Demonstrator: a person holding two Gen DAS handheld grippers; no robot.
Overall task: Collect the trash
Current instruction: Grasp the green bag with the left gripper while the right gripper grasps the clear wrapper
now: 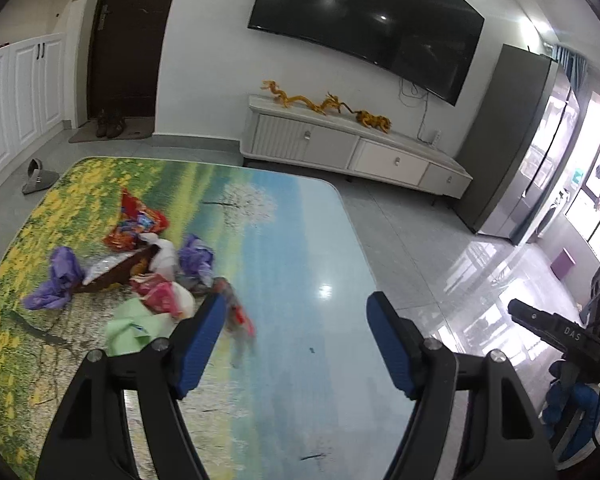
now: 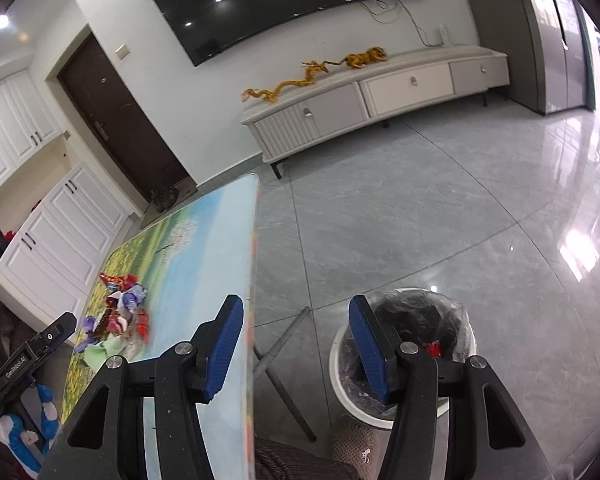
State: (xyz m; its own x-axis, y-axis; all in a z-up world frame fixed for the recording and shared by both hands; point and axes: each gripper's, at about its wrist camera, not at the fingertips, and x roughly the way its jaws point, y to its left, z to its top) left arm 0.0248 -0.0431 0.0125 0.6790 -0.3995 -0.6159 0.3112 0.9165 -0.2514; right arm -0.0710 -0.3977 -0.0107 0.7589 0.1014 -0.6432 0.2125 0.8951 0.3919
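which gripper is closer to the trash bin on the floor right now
Right. The right gripper hangs open beside the table edge, with the bin just past its fingers. The left gripper is open over the table, near the wrapper pile.

Left wrist: looks along jaws, over table (image 1: pixel 300 240), litter left of them | Right wrist: table edge (image 2: pixel 244 280) between jaws, bin (image 2: pixel 340 360) right | Shared: table, television wall.
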